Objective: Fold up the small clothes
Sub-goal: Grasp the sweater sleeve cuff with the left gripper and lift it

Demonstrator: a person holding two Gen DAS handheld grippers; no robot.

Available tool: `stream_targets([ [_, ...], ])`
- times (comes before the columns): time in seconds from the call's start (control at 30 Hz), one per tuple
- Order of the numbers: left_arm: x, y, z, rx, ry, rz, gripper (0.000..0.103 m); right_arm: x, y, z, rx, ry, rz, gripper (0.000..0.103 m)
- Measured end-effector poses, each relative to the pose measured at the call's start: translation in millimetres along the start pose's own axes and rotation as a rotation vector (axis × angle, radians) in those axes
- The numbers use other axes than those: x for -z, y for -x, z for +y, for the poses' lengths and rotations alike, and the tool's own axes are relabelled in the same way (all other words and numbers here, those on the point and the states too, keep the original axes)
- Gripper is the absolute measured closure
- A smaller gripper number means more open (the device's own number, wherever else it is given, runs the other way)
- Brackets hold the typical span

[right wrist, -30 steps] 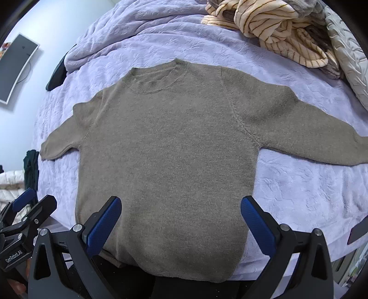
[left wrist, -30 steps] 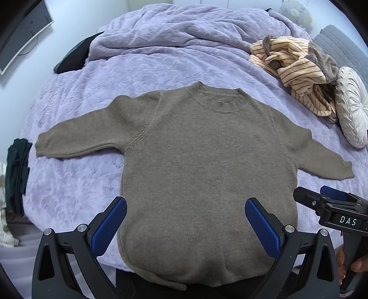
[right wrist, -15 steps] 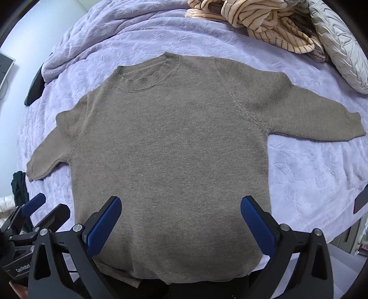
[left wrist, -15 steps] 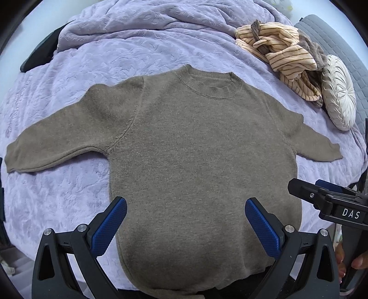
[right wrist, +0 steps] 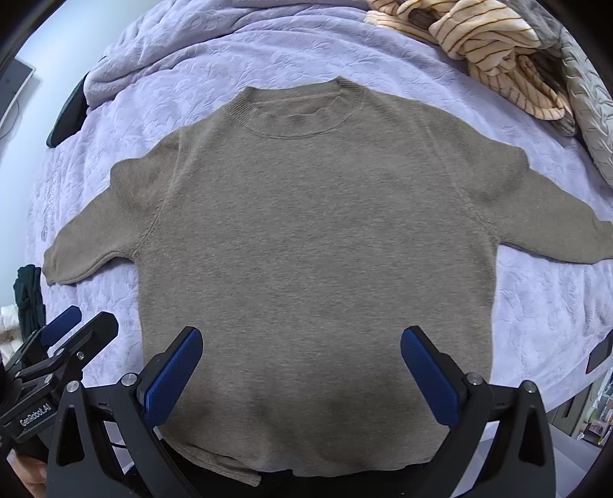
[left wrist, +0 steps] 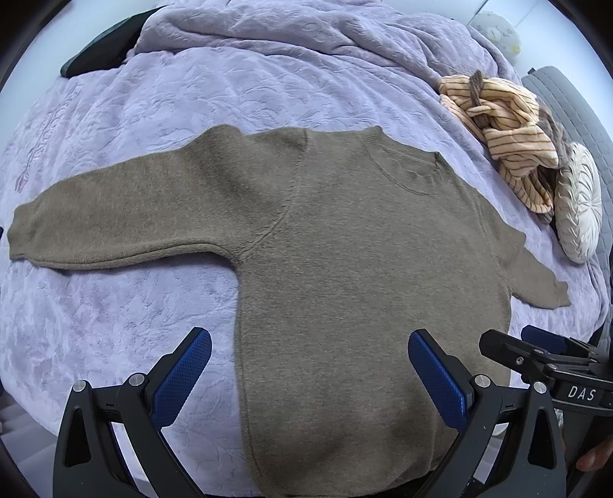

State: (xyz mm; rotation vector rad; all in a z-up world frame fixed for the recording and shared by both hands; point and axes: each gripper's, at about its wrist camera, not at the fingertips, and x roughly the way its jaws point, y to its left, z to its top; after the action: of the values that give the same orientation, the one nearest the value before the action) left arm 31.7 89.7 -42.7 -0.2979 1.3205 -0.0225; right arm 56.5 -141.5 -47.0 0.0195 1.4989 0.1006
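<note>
A small olive-brown sweater (left wrist: 345, 249) (right wrist: 306, 230) lies flat on the lilac bedspread, neck away from me and both sleeves spread out. Its hem hangs over the near edge of the bed. My left gripper (left wrist: 309, 367) hovers open above the sweater's lower left side, one blue pad (left wrist: 180, 377) over the bedspread. My right gripper (right wrist: 300, 367) hovers open over the lower middle of the sweater, nothing between its fingers. Each gripper shows at the edge of the other's view: the right gripper (left wrist: 544, 358), the left gripper (right wrist: 65, 344).
A heap of orange striped clothes (left wrist: 509, 141) (right wrist: 490, 42) lies at the back right beside a round white cushion (left wrist: 578, 199). A bunched lilac quilt (left wrist: 306, 34) fills the back of the bed. Dark green cloth (right wrist: 28, 302) sits off the bed's left side.
My left gripper has swung left, so the left sleeve now fills more of its view. The right gripper has edged closer over the sweater. Both stay open.
</note>
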Motion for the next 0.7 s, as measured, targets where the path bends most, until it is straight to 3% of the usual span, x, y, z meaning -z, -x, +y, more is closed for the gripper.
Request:
stream_targets([
  [0.1,-1,-4,11,0.016,0.015,0.002,0.000,-1,-5,11,0.001,0.014,0.017,0.000],
  [0.2,-3,-3,36,0.077,0.065,-0.030,0.000,-1,-11,23,-0.001,0.029,0.038,0.000],
  [0.3,-10,-1,85,0.131,0.173,-0.088,0.000,-2,-17,36,-0.007,0.048,0.058,0.000],
  [0.5,-17,-2,216,0.143,0.452,-0.241,0.000,-3,-32,66,-0.015,0.120,0.102,0.000],
  [0.63,-8,-23,278,0.204,0.614,-0.248,0.000,0,-46,88,-0.023,0.163,0.136,0.000],
  [0.7,-4,-36,291,0.252,0.660,-0.236,0.000,2,-52,96,-0.025,0.176,0.152,0.000],
])
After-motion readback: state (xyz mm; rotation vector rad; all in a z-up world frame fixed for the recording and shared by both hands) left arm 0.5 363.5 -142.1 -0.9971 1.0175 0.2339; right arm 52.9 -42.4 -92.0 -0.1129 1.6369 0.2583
